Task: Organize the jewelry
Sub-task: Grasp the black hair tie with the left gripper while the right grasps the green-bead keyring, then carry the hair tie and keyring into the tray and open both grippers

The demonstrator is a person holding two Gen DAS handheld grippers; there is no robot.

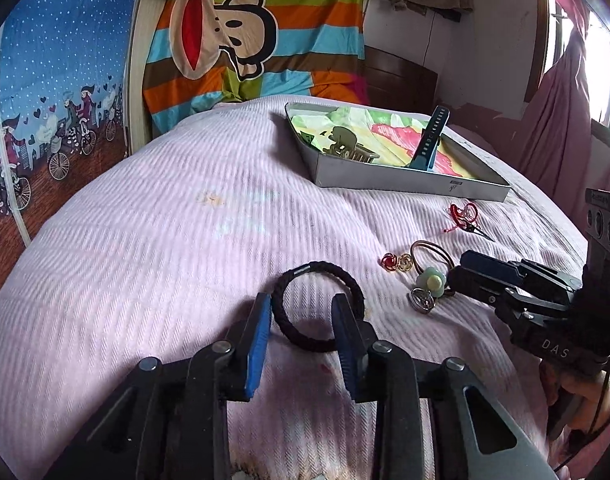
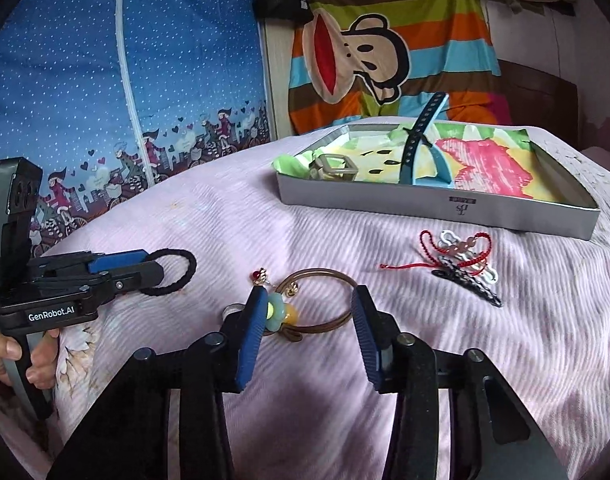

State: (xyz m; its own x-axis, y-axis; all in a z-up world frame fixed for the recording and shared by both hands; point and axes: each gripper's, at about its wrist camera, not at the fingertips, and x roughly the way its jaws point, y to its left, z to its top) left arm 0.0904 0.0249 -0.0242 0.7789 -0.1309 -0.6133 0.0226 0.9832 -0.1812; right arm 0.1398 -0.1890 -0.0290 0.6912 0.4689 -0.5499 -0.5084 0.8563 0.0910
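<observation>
Left gripper point(image 1: 301, 312) straddles black hair tie point(image 1: 317, 306), apparently lying flat.

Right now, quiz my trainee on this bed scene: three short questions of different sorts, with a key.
1. True or false: the left gripper has its fingers open around part of the black hair tie.
2. Which item stands up out of the tray? A) dark watch strap B) red cord bracelet C) brown bangle
3. Fill in: the right gripper has its fingers beside the green ____ charm.

Key: 1 true; 2 A; 3 flower.
</observation>
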